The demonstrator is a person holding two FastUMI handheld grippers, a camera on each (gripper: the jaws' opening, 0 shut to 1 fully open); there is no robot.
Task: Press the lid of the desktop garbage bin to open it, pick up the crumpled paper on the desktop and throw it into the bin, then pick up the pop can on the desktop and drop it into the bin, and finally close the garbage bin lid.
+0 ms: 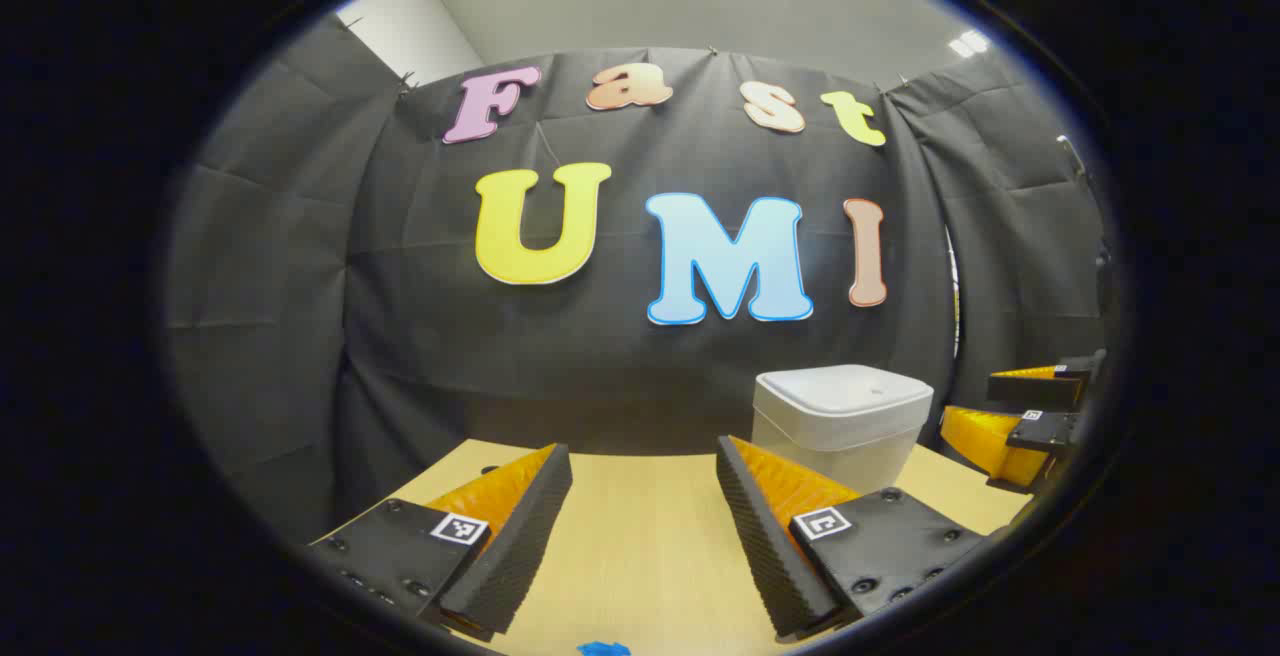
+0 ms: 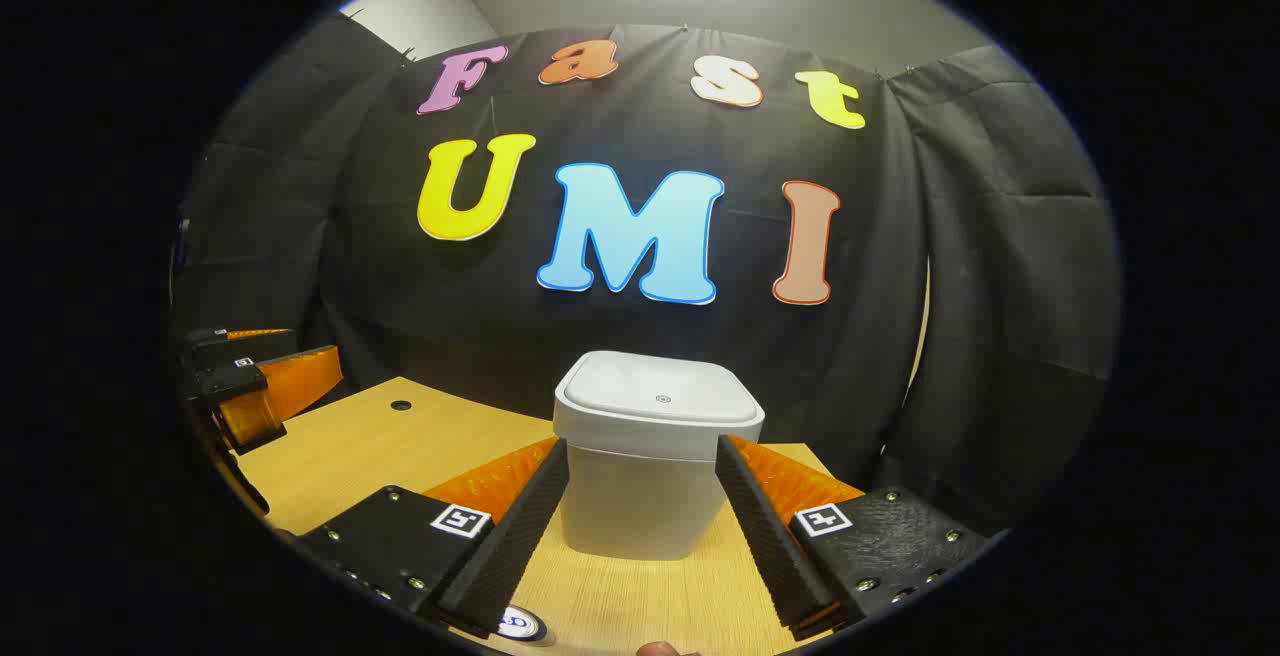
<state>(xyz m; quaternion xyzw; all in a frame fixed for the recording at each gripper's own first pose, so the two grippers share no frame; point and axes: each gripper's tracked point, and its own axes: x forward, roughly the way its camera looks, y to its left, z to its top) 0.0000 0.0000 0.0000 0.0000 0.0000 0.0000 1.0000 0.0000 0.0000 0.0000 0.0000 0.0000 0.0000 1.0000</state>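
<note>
The white desktop bin (image 2: 645, 496) stands on the wooden table straight ahead in the right gripper view, its lid (image 2: 660, 396) down flat. My right gripper (image 2: 640, 446) is open just short of the bin, its fingers (image 2: 510, 526) apart and touching nothing. In the left gripper view the bin (image 1: 845, 426) sits to the right. My left gripper (image 1: 643, 451) is open over bare table with nothing between its fingers. A small round white-and-blue thing (image 2: 520, 623) peeks out by the right gripper's left finger; what it is I cannot tell.
The right gripper (image 1: 1035, 411) shows beyond the bin at the far right of the left gripper view. The left gripper (image 2: 260, 381) shows at the far left of the right gripper view. A cable hole (image 2: 401, 404) marks the table (image 2: 400, 456). A blue scrap (image 1: 603, 648) lies at the table's near edge.
</note>
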